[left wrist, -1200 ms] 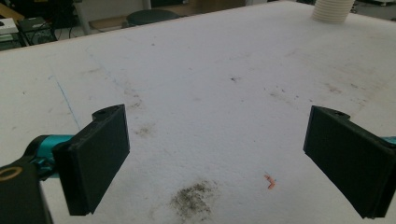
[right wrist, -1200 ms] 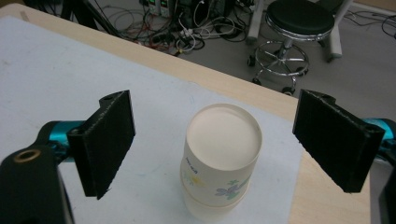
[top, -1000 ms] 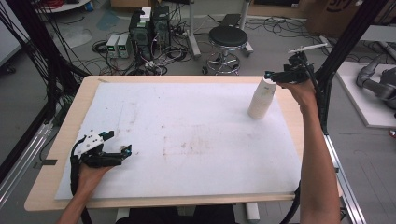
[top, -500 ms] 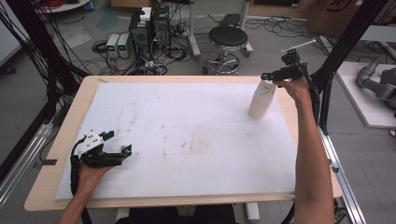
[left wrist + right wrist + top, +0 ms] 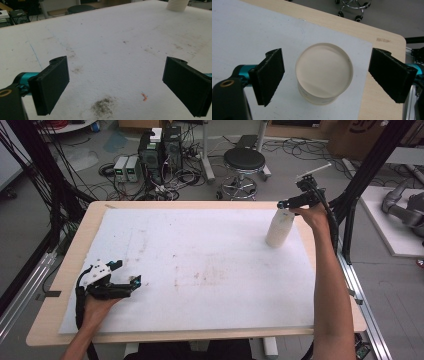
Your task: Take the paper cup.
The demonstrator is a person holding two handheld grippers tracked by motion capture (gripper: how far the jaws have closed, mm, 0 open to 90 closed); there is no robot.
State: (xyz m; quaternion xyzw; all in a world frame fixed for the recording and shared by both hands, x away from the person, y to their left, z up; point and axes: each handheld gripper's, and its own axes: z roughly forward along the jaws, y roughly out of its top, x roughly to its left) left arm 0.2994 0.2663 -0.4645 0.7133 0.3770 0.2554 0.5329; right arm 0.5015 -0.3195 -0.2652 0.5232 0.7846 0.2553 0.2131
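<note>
Right gripper view: round, smooth cream cup stack (image 5: 324, 72) (ridged sides) on white foam sheet (image 5: 242, 32).

Item: stack of cups (image 5: 279, 227), one nested pile.
Colour: off-white to cream, with faint ribbing on the lower wall in the left gripper view (image 5: 177, 5).
Pose: upright, mouth up, leaning slightly in the high view.
Interior: the top cup looks empty, its pale bottom showing in the right gripper view (image 5: 324, 72).
Location: far right part of the counter (image 5: 70, 265), on the white sheet (image 5: 200, 265), near the sheet's far right corner.
</note>
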